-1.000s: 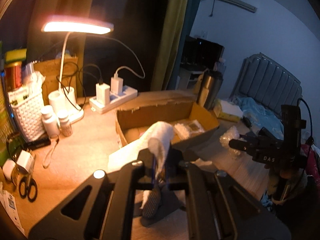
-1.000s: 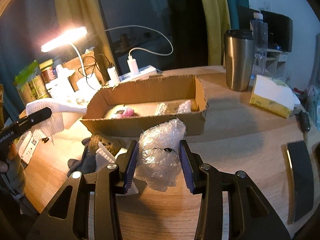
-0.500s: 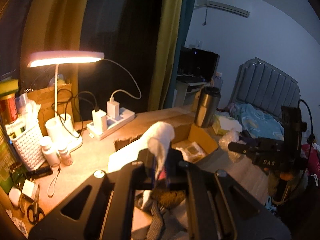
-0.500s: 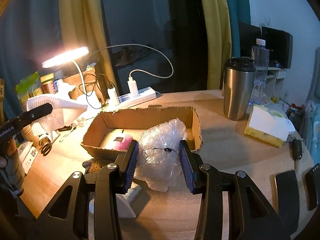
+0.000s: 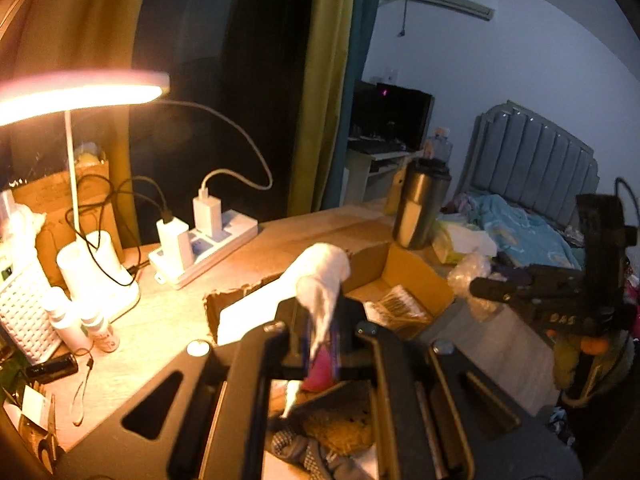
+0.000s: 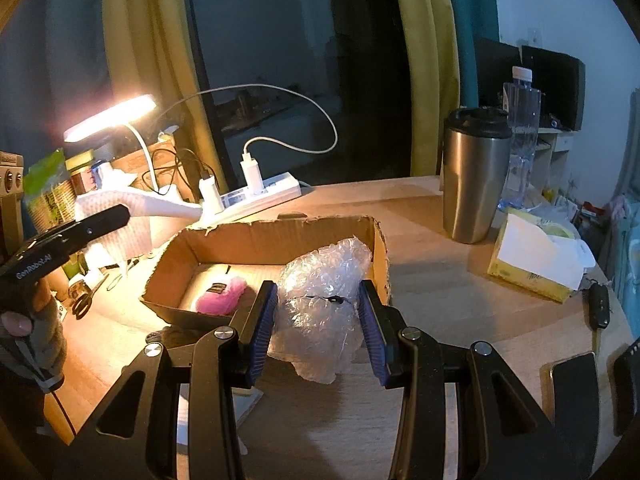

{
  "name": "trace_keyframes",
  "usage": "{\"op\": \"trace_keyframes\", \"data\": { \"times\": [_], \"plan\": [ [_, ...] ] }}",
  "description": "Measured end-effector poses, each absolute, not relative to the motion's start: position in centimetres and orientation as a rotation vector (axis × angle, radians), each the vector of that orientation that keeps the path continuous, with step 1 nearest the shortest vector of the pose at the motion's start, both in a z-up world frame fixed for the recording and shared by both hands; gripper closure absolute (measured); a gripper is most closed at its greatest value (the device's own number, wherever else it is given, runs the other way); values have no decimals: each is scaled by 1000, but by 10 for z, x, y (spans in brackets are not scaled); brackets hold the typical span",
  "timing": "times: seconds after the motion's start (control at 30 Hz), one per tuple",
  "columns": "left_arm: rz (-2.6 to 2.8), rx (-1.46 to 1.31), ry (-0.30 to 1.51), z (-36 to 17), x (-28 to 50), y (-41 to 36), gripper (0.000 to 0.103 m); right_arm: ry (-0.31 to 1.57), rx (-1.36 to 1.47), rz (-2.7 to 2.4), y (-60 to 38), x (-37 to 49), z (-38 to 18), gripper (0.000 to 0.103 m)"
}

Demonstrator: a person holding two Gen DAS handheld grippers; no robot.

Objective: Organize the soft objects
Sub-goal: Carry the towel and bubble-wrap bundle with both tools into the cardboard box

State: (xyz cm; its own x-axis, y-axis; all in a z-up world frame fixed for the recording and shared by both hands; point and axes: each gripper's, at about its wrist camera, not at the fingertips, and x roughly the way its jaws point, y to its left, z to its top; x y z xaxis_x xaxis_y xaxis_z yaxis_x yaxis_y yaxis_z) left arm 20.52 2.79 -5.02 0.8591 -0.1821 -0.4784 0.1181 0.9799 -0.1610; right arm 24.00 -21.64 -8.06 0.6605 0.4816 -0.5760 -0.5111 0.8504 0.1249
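Observation:
My left gripper (image 5: pixel 320 320) is shut on a white cloth (image 5: pixel 322 276) and holds it in the air above the near left of the open cardboard box (image 5: pixel 416 276). The same cloth (image 6: pixel 132 216) hangs left of the box in the right wrist view. My right gripper (image 6: pixel 318 320) is shut on a wad of clear bubble wrap (image 6: pixel 320 292) and holds it above the box's near right corner (image 6: pixel 380 248). A pink fluffy item (image 6: pixel 222 298) lies inside the box. A brown sponge and grey cloth (image 5: pixel 336 428) lie on the table below my left gripper.
A lit desk lamp (image 6: pixel 112 118), a power strip with chargers (image 6: pixel 256 196) and a white basket (image 5: pixel 24 312) stand behind and left of the box. A steel tumbler (image 6: pixel 474 176), a water bottle (image 6: pixel 520 136), a tissue box (image 6: pixel 532 260) and phones (image 6: pixel 572 392) lie to the right.
Both grippers have risen with their loads. The table and box now sit lower and farther away in both views. The pink item in the box has come into sight.

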Motion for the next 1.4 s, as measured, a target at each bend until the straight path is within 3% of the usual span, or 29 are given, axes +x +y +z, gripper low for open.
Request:
{"op": "trace_keyframes", "data": {
  "times": [0.53,1.03,1.1,1.2,1.27,1.4],
  "plan": [
    [-66,-117,721,-130,245,37,94,689,-51,568,-205,266,-99,59],
    [-130,-141,680,-129,239,38,80,716,-119,646,-143,281,-104,59],
    [-140,-155,678,-129,237,40,75,722,-127,650,-135,283,-106,59],
    [-149,-184,662,-125,232,43,60,743,-135,645,-123,287,-114,59],
    [-148,-202,646,-121,229,46,34,762,-135,641,-116,291,-121,59],
    [-143,-229,622,-113,223,53,32,786,-131,647,-102,294,-131,59]
  ]
}}
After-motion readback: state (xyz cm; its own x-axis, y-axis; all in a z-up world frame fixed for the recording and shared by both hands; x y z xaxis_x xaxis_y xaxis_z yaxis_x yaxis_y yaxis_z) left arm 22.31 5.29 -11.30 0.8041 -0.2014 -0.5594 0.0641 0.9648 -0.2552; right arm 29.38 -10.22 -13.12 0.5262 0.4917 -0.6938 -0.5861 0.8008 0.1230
